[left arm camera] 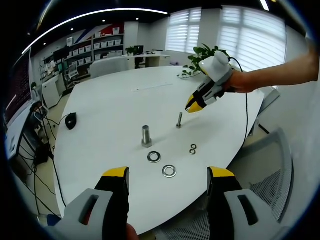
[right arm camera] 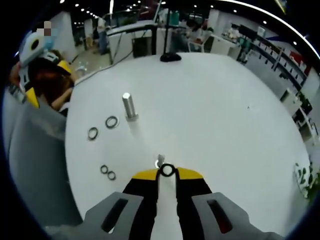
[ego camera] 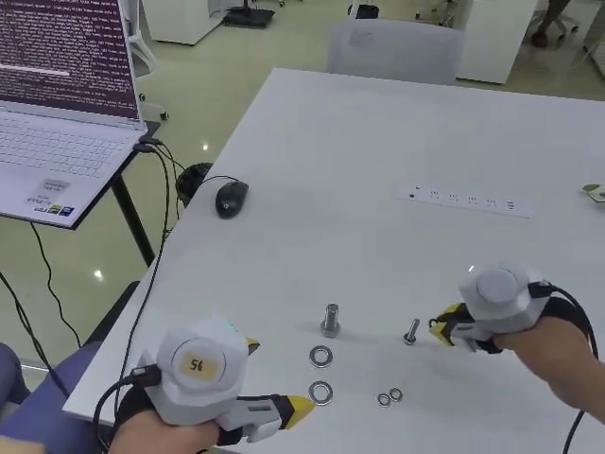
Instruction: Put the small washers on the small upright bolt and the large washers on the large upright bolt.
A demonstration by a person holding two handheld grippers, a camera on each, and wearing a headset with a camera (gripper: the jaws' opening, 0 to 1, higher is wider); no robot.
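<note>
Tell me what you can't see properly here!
1. Right gripper view: the small bolt is mostly hidden behind the small washer pinched in the right hand-held gripper.
2. Head view: that washer is too small to pick out at the gripper's tips.
3. Head view: the laptop has text too small to read.

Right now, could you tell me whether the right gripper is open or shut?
Shut: the right gripper pinches a small washer between its jaws, close by the small bolt.

Upright: large bolt, small bolt; flat: 2 large washers, 2 small washers.
</note>
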